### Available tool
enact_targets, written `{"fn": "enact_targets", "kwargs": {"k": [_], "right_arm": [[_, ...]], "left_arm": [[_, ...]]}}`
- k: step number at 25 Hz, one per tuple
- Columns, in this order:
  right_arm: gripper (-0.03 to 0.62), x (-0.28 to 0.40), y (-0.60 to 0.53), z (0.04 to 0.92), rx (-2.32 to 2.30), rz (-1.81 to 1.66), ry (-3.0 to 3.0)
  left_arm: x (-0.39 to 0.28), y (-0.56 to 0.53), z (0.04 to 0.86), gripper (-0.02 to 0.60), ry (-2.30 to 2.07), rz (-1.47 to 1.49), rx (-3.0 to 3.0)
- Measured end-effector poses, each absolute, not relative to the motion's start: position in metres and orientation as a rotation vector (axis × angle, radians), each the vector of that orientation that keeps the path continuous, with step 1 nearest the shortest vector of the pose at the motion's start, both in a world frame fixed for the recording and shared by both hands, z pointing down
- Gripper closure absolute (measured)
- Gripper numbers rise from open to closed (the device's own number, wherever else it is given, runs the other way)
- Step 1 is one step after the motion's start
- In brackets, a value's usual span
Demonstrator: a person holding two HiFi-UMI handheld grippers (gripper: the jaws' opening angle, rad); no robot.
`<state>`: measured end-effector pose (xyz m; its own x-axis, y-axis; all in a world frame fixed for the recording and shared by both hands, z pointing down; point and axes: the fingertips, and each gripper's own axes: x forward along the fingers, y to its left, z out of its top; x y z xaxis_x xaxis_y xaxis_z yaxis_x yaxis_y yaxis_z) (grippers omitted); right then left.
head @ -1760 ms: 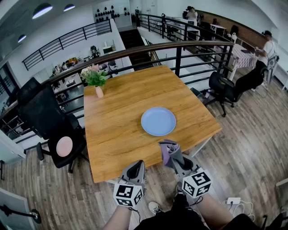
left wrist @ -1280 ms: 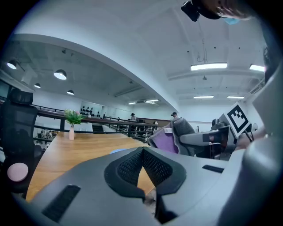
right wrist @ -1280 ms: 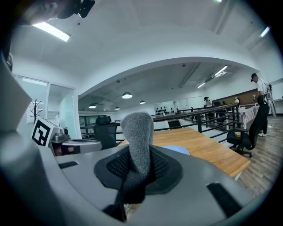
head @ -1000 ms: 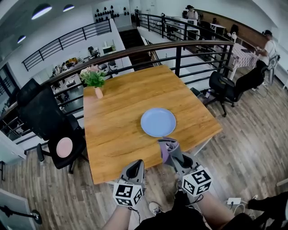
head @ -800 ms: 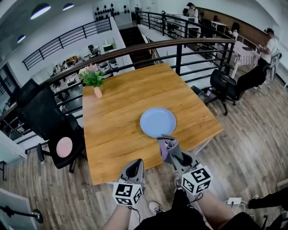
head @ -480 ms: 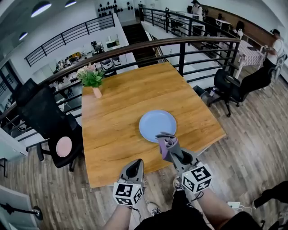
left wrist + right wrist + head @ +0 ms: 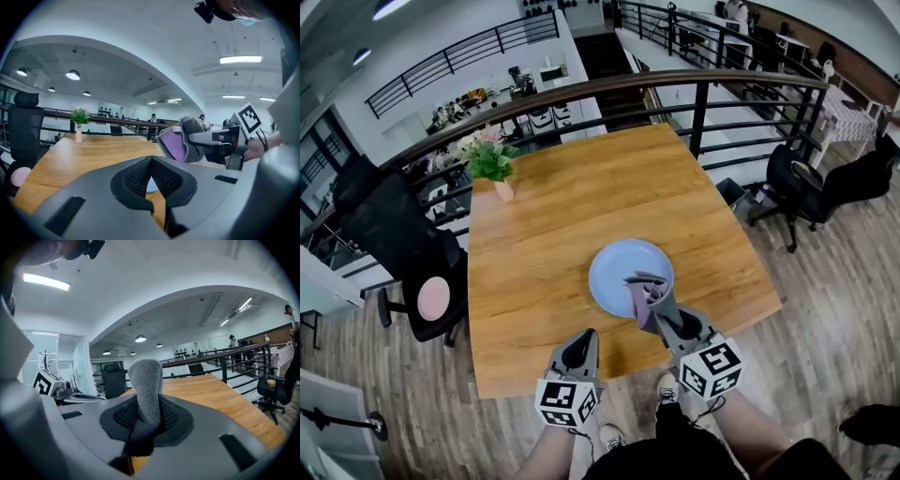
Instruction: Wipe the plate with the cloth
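A pale blue plate [image 7: 619, 264] lies on the wooden table [image 7: 544, 234] near its front edge. My right gripper [image 7: 656, 305] is shut on a folded grey and purple cloth [image 7: 646, 296], which hangs over the plate's near rim. In the right gripper view the cloth [image 7: 146, 394] stands up between the jaws. My left gripper [image 7: 579, 350] is shut and empty at the table's front edge, left of the plate. From the left gripper view the cloth [image 7: 180, 143] shows at the right, and a sliver of the plate [image 7: 152, 186] peeks past the jaws.
A small vase with a green plant [image 7: 492, 161] stands at the table's far left corner. A black railing [image 7: 675, 89] runs behind the table. Black office chairs stand at the left [image 7: 403, 253] and right [image 7: 806, 187]. The table's front edge is just under my grippers.
Both grippers have moved forward toward the table. The cloth, earlier short of the plate, now hangs over its near rim. The left gripper now reaches the table's front edge.
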<state>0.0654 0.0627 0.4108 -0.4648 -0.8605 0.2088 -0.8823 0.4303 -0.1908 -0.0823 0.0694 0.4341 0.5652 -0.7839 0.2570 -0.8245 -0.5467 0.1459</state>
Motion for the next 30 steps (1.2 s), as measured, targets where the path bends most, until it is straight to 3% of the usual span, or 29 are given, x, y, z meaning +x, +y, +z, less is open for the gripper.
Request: {"fn": "enact_targets", "kwargs": {"k": [17,30], "right_arm": [[0.520,0.080,-0.062,0.454,1.260,0.468,-2.668],[0.520,0.071,-0.082,0.468,1.046,0.493,-2.736]], "left_arm": [[-0.073,-0.032,0.493,0.563,-1.575,0.295,2.283],[-0.070,-0.055,0.536,0.558,-1.640,0.385,2.061]]}}
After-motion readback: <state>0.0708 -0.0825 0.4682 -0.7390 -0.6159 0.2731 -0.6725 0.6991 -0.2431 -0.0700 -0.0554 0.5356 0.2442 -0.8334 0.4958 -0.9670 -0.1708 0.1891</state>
